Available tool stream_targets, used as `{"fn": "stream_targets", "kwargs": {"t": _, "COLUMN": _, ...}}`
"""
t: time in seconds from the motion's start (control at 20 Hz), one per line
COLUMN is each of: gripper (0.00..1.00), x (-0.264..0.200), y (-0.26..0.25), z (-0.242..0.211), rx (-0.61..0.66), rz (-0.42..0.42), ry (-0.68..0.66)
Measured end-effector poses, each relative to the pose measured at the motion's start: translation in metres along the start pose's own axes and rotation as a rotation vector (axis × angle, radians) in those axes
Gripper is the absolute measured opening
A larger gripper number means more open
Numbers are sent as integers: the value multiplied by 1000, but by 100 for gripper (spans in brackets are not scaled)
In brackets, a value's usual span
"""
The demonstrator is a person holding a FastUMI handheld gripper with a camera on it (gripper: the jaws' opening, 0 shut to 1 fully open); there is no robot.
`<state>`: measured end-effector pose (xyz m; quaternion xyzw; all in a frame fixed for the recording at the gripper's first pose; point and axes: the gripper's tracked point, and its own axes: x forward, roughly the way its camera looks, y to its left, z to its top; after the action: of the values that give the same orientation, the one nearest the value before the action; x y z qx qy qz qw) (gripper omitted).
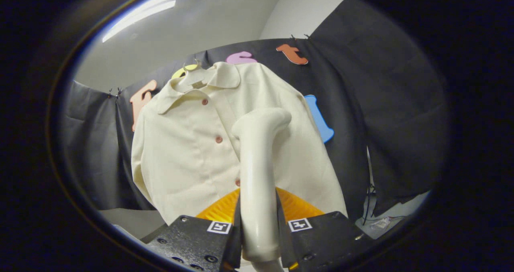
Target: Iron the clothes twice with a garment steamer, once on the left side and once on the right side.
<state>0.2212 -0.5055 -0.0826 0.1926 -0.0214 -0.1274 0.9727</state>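
The smooth, glossy cream garment steamer stands upright between the tongs, which grip its handle from both sides. Its curved head is before the matte cream shirt, which hangs on a hanger.

Steamer between gripper fingers, before shirt

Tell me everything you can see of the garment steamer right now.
The garment steamer is a glossy cream plastic wand, held upright between the gripper fingers, which press on its handle from both sides. Its neck rises and bends at the top into a rounded head aimed toward the cream shirt that hangs on a hanger beyond it, right of the button row. Whether the head touches the cloth cannot be told. An orange ribbed part sits behind the handle's base. No steam shows.
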Motion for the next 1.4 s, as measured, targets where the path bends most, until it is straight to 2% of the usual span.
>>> {"fn": "stream_targets", "kwargs": {"t": 0.3, "gripper": 37, "x": -27, "y": -26, "z": -58, "rx": 28, "rz": -44, "ry": 82}}
{"fn": "stream_targets", "kwargs": {"t": 0.55, "gripper": 37, "x": -53, "y": -45, "z": -103, "rx": 102, "rz": -97, "ry": 158}}
{"fn": "stream_targets", "kwargs": {"t": 0.8, "gripper": 37, "x": -92, "y": -47, "z": -123, "rx": 116, "rz": -134, "ry": 203}}
{"fn": "stream_targets", "kwargs": {"t": 1.0, "gripper": 37, "x": -128, "y": -9, "z": -118, "rx": 121, "rz": -95, "ry": 198}}
{"fn": "stream_targets", "kwargs": {"t": 1.4, "gripper": 37, "x": -195, "y": 138, "z": -74, "rx": 5, "rz": 73, "ry": 128}}
